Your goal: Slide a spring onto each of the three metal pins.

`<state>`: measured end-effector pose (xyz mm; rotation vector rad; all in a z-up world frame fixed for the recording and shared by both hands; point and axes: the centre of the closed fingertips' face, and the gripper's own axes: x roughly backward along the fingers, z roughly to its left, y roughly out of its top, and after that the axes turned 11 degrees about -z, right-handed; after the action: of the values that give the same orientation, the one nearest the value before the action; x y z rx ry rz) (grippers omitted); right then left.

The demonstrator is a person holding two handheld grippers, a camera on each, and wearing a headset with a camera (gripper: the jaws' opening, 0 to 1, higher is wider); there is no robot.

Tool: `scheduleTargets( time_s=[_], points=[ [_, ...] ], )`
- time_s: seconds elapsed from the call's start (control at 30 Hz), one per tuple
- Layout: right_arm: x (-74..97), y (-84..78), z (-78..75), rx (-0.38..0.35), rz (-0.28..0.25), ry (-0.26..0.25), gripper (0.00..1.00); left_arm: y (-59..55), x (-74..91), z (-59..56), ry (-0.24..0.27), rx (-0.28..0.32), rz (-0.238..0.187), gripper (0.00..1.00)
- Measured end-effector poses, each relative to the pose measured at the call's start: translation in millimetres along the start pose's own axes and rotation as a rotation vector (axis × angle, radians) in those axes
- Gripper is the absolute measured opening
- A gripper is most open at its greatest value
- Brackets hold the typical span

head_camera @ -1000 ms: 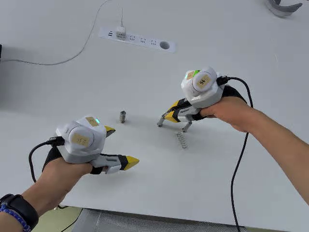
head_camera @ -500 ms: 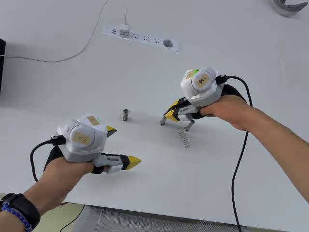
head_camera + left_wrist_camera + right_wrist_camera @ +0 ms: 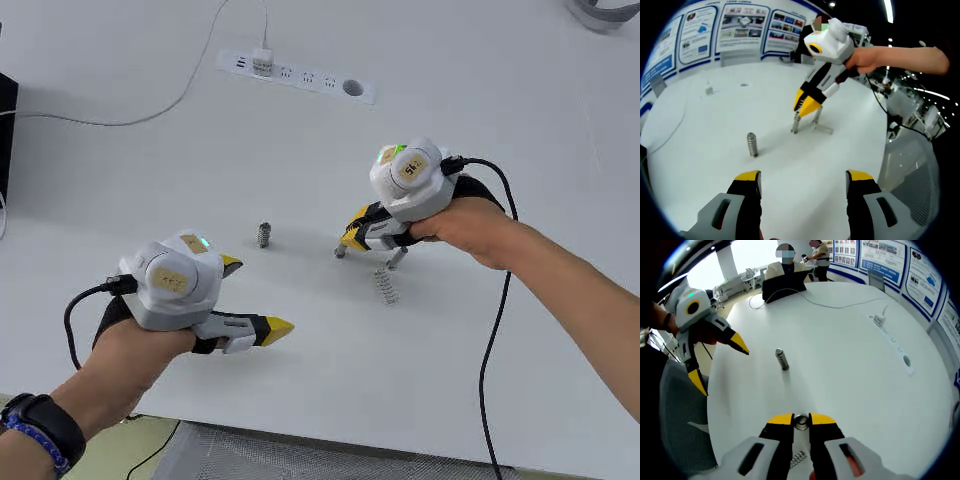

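Carefully now: my right gripper (image 3: 801, 418) is pinched tight on a spring (image 3: 796, 123) standing upright, apparently over a pin (image 3: 340, 253); I'd push straight down. My left gripper (image 3: 802, 176) is wide open, empty; another spring (image 3: 384, 287) lies nearby.

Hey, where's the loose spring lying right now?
In the head view, the loose spring lies on the white table right of centre, just below the right gripper and its held pin.

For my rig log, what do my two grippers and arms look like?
Both the left gripper and right gripper have white housings with tan stickers, green lights, black fingers tipped yellow, and black cables. The left wrist wears a black watch and blue beaded bracelet.
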<state>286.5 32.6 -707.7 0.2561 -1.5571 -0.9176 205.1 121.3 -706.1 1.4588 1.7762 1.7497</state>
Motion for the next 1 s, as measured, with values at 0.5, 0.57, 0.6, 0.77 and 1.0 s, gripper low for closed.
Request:
scheduleTargets(
  time_s=[0.5,0.57,0.6,0.77,1.0],
  points=[
    [-13.1,-12.2,-2.0,0.010,0.022,0.004,0.13,-5.5,1.2,-0.8,0.002,0.013,0.010,0.70],
    [-15.5,-13.2,-2.0,0.011,0.022,0.005,0.13,-5.6,1.3,-0.3,0.003,0.013,0.010,0.70],
    [-16.5,-13.8,-1.9,0.011,0.023,0.006,0.13,-5.7,1.4,-0.4,0.002,0.013,0.011,0.70],
    [-21.6,-18.0,-3.8,0.013,0.026,0.005,0.13,-5.2,2.4,1.1,0.006,0.014,0.010,0.70],
    [-28.7,-23.8,-10.3,0.008,0.025,0.004,0.13,-6.3,3.3,1.7,0.010,0.015,0.013,0.70]
  ],
)
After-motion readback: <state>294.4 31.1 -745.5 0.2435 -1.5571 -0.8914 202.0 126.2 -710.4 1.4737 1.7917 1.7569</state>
